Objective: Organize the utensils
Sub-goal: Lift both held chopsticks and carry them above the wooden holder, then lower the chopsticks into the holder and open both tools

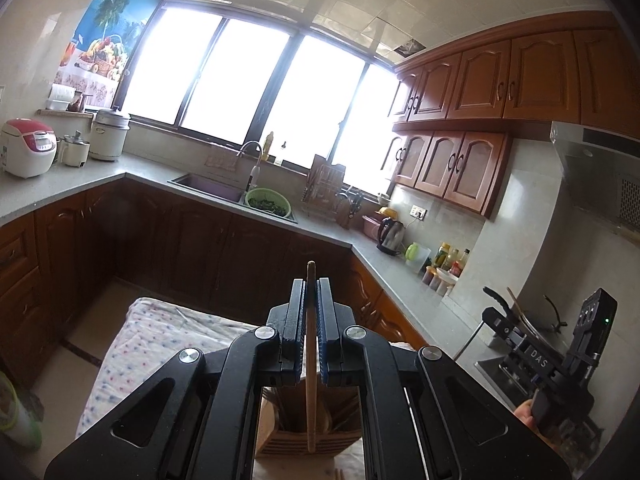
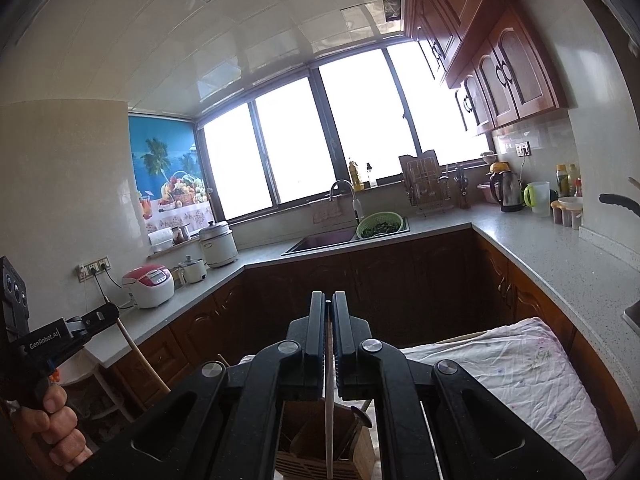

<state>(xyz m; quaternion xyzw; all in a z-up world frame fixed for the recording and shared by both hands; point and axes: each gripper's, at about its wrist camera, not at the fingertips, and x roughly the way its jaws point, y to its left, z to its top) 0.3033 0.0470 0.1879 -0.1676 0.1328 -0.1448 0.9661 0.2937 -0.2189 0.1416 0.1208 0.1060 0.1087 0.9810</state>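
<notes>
Lowering each piece squarely matters: the left gripper (image 1: 311, 280) is clamped on a wooden utensil handle (image 1: 310, 380), the right gripper (image 2: 329, 300) on a pale thin utensil (image 2: 329, 420), both directly above the wooden utensil holder (image 1: 292, 440); keep them upright, apart.

Home kitchen, sink (image 1: 208, 188), rice cooker (image 1: 28, 148), kettle (image 1: 390, 236), wooden cabinets (image 1: 480, 80)
</notes>
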